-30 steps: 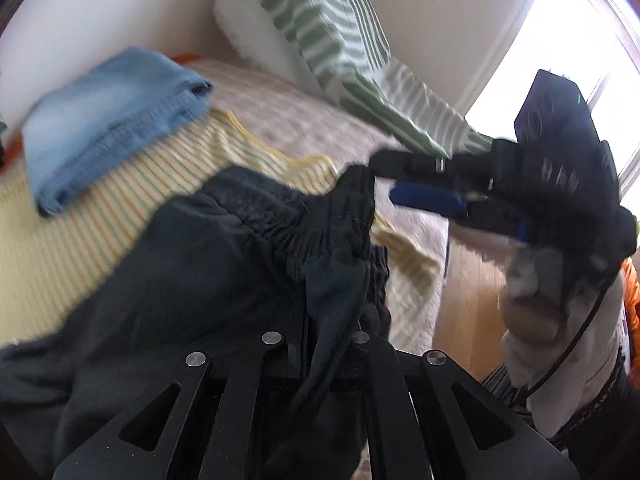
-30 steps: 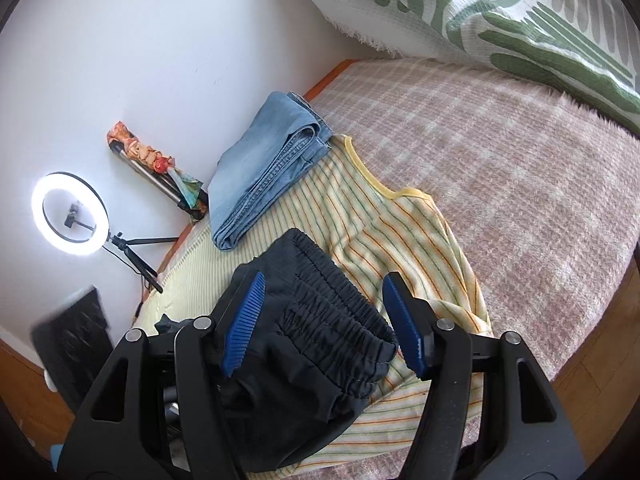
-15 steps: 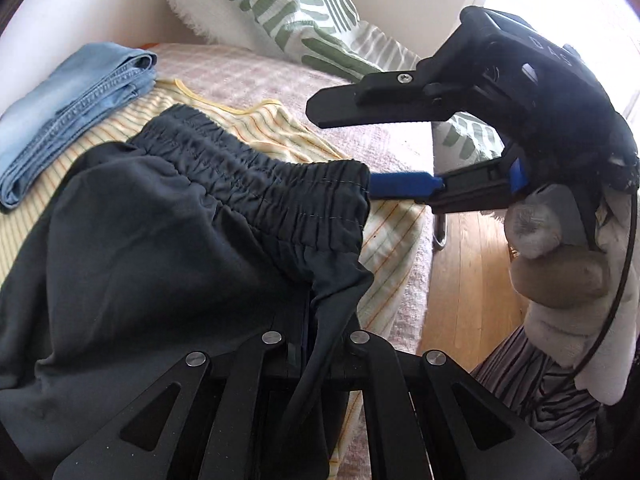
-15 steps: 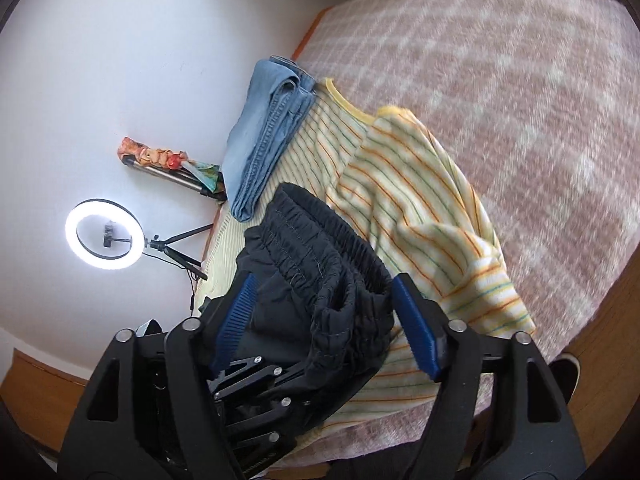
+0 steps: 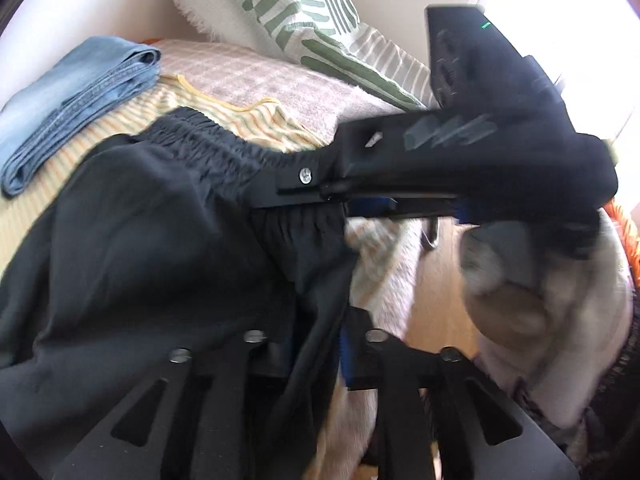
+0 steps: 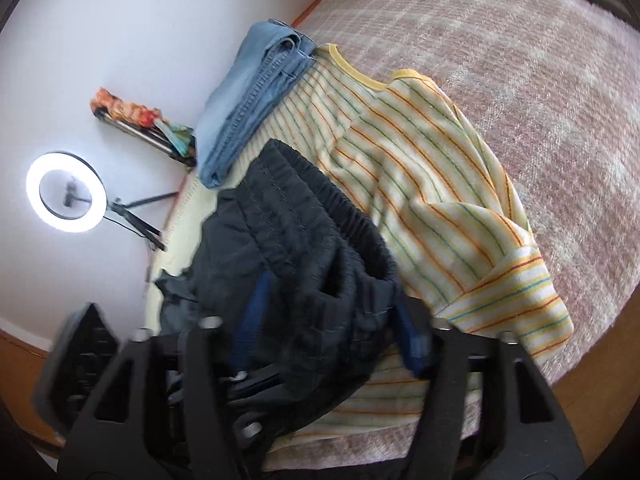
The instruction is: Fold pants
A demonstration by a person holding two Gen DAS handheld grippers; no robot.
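Note:
Black pants (image 5: 152, 248) with a gathered elastic waistband (image 6: 304, 208) lie on a yellow striped shirt (image 6: 432, 184) on the bed. In the left wrist view my left gripper (image 5: 316, 352) is at the bottom. Its jaws are opening, and a hanging fold of the pants still runs between them. My right gripper (image 5: 280, 204) comes in from the right over the waistband corner. In the right wrist view its blue pads (image 6: 252, 312) flank the bunched waistband. Those jaws are closing around it, still set wide, in my right gripper (image 6: 328, 320).
Folded blue jeans (image 6: 252, 104) lie at the far edge of the shirt. A green-patterned pillow (image 5: 288, 16) leans on the wall, on a pink checked blanket (image 6: 540, 92). A lit ring light (image 6: 66, 192) stands by the wall. Wood floor (image 5: 436, 300) lies off the bed's edge. A gloved hand (image 5: 520, 300) holds the right gripper.
The right gripper came down onto the waistband corner and its jaws narrowed around it. The left jaws parted slightly around the fold they clamped. The waistband is stretched out flatter.

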